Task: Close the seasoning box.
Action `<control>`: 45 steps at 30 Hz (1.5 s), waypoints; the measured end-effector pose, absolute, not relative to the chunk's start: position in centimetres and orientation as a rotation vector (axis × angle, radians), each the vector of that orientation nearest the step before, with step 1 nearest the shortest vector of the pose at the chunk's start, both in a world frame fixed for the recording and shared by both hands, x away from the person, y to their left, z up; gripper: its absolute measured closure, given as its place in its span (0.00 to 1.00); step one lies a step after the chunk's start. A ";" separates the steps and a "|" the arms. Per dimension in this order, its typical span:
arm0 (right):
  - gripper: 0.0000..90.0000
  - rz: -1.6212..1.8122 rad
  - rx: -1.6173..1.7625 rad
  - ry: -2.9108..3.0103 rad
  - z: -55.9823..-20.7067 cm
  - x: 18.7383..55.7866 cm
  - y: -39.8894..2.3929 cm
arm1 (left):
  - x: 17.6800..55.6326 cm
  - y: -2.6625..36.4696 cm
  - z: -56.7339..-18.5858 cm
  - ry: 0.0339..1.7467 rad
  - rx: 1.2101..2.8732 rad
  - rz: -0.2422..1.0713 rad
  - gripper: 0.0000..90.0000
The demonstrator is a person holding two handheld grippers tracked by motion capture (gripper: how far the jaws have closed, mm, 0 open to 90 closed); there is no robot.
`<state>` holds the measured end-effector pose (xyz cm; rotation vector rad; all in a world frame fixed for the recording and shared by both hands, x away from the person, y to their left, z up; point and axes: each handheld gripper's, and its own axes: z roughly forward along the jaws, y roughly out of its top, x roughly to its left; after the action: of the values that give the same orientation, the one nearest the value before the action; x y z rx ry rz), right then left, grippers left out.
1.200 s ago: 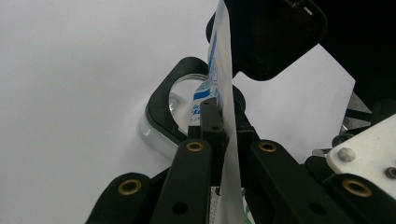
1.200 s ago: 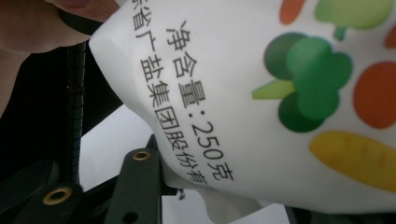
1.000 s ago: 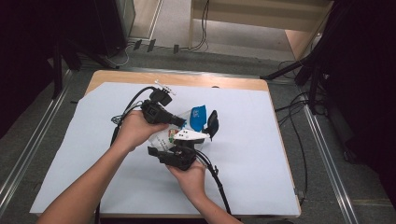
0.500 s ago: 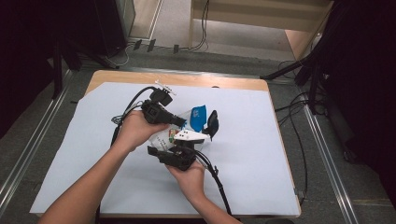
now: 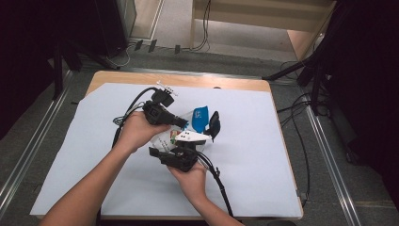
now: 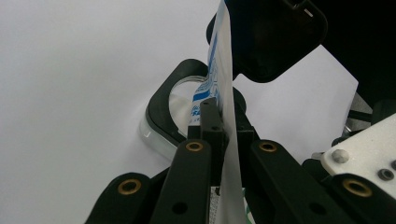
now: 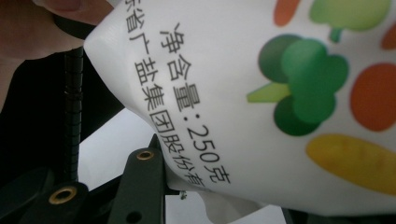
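A wooden surface (image 5: 141,79) covered by a large pale sheet of paper (image 5: 263,155) takes up the middle of the high view. Just left of centre, two hands meet over a white plastic pouch with blue print and vegetable pictures (image 5: 195,121), held off the sheet between them.

The left gripper (image 5: 181,123) comes in from the upper left, its jaws clenched flat on the pouch's thin edge; in the left gripper view that edge runs straight up the frame as a narrow white strip (image 6: 225,88).

The right gripper (image 5: 190,143) sits directly below, toward the bottom of the frame, its jaws grasping the pouch's fuller lower body, which bulges across the right gripper view (image 7: 261,93).

The pouch's long axis therefore runs between the two grippers, so any pull apart would likely strain the top seam.
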<state>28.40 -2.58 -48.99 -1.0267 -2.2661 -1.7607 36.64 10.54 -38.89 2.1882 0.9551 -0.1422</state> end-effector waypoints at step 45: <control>0.72 -1.751 -1.012 -2.266 -48.9 28.4 -2.5 | 36.4 10.8 -39.0 0.955 2.173 -0.149 0.98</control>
<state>28.43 -2.46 -48.91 -1.0117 -2.2660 -1.7509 36.44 10.83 -38.99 2.1732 0.9554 -0.1488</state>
